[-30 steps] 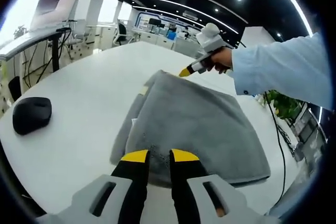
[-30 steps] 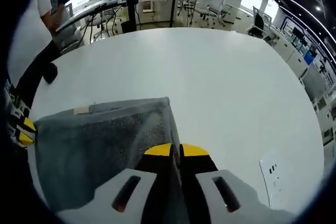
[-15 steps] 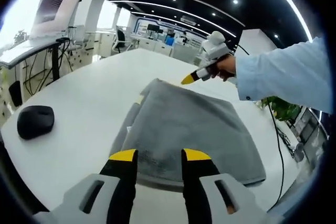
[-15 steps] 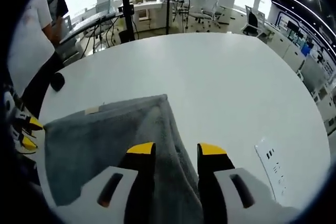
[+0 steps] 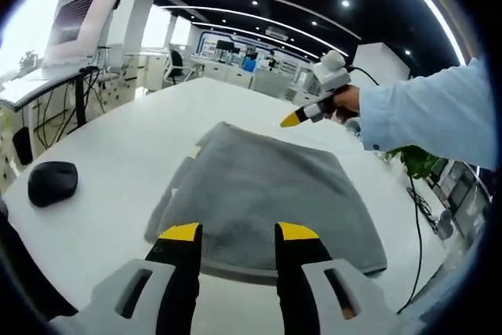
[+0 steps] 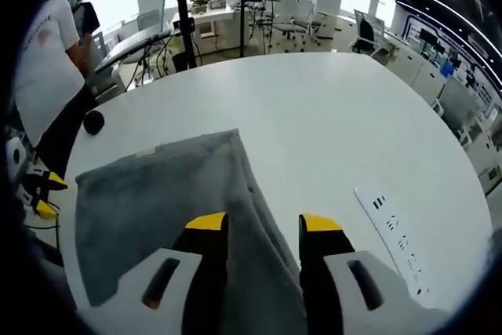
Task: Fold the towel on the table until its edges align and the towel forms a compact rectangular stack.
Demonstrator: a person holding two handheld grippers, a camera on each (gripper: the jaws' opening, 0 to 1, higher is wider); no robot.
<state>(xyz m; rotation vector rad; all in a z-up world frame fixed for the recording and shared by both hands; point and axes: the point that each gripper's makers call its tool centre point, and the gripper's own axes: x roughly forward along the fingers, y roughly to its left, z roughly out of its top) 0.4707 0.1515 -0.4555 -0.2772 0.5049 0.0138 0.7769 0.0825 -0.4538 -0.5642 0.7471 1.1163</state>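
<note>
Left gripper view: the grey towel [image 5: 263, 194] lies folded on the white table [image 5: 118, 154], lower layers peeking out at one side — edges not quite aligned. Left gripper [image 5: 239, 233] and right gripper [image 6: 263, 225] hang above it, jaws apart, empty — likely one fold or tidy-up left.

Left gripper view looking from near edge of grey towel [image 5: 263, 194], low and close, facing across white table [image 5: 118, 154] toward office. Right gripper view looking from opposite corner, slightly higher, facing back. Both sharing towel, table, black mouse [image 5: 52, 182].
</note>
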